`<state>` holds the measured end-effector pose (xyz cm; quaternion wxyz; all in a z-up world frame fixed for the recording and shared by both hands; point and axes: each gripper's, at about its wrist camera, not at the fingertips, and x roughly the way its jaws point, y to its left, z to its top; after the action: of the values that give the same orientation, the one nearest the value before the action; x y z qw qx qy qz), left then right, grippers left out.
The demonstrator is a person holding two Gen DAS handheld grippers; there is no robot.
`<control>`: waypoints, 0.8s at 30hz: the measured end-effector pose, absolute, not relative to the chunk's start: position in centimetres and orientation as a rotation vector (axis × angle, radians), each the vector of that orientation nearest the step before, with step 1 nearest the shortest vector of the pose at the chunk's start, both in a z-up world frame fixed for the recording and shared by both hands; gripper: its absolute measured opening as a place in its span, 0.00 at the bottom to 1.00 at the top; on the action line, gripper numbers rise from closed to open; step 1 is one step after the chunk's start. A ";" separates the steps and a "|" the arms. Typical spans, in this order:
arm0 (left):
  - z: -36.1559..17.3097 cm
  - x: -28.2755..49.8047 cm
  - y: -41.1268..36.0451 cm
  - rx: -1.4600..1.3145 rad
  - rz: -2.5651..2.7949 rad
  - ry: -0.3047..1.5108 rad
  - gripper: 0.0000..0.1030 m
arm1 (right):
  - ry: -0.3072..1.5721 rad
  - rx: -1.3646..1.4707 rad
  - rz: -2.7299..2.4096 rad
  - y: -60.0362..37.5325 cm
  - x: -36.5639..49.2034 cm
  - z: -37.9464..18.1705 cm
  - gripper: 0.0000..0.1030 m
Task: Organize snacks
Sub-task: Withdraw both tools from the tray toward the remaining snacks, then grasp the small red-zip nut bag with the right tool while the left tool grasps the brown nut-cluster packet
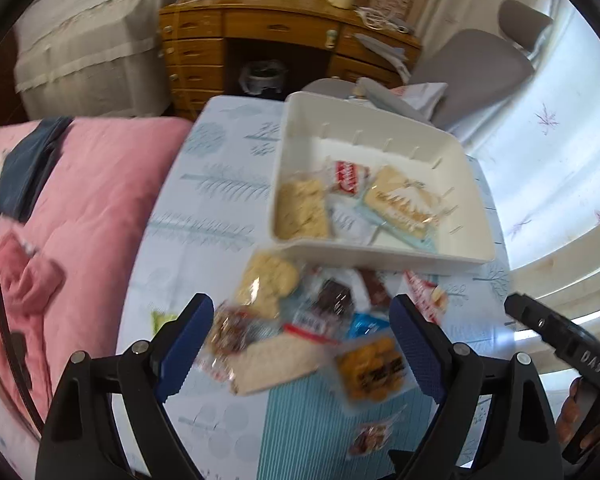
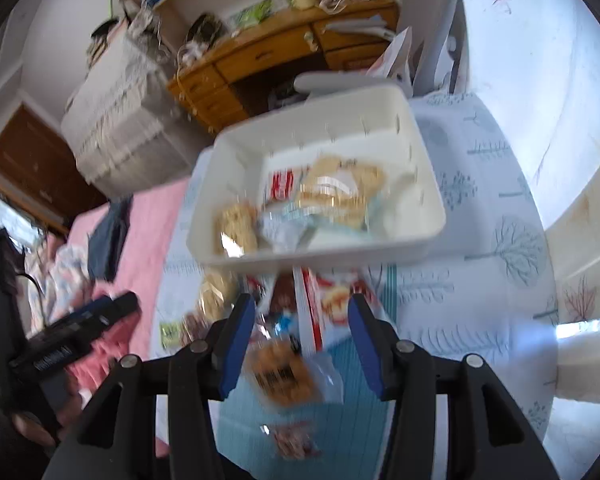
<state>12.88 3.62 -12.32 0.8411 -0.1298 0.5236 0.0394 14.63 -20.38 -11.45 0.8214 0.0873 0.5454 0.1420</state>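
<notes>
A white plastic bin (image 1: 384, 258) (image 2: 316, 258) stands on the table and holds several snack packets, among them a beige cracker pack (image 1: 302, 210) and a red-and-white packet (image 1: 348, 178). A pile of loose snack packets (image 1: 300, 320) lies on the table in front of the bin. An orange snack pack (image 1: 370, 368) (image 2: 282, 376) lies nearest. My left gripper (image 1: 302, 344) is open and empty above the pile. My right gripper (image 2: 302, 344) is open and empty above the orange pack. Both views are blurred.
The table has a pale blue tree-print cloth (image 1: 220, 184) (image 2: 480, 208). A pink bed (image 1: 100, 184) lies to the left. A wooden desk (image 1: 260, 40) and a grey chair (image 1: 472, 68) stand behind. A small packet (image 1: 370, 438) lies near the front edge.
</notes>
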 end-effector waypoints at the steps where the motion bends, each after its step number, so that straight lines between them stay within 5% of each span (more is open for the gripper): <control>1: -12.5 12.0 4.0 -0.284 0.100 1.105 0.86 | 1.175 0.174 0.313 -20.2 14.1 -11.9 0.48; 8: -13.3 6.8 5.6 -0.297 0.205 1.075 0.86 | 1.249 0.084 0.375 -18.9 11.1 -14.6 0.48; 12: -13.5 4.8 6.1 -0.279 0.232 1.074 0.86 | 1.284 0.034 0.418 -17.7 9.8 -15.9 0.61; 24: -15.2 5.5 6.9 -0.151 0.097 1.152 0.86 | 1.500 0.123 0.306 -16.4 8.5 -19.6 0.72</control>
<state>5.47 6.89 -15.25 0.8350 -0.0714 0.5438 0.0456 8.46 -16.42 -19.65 0.7195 0.0554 0.6783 0.1384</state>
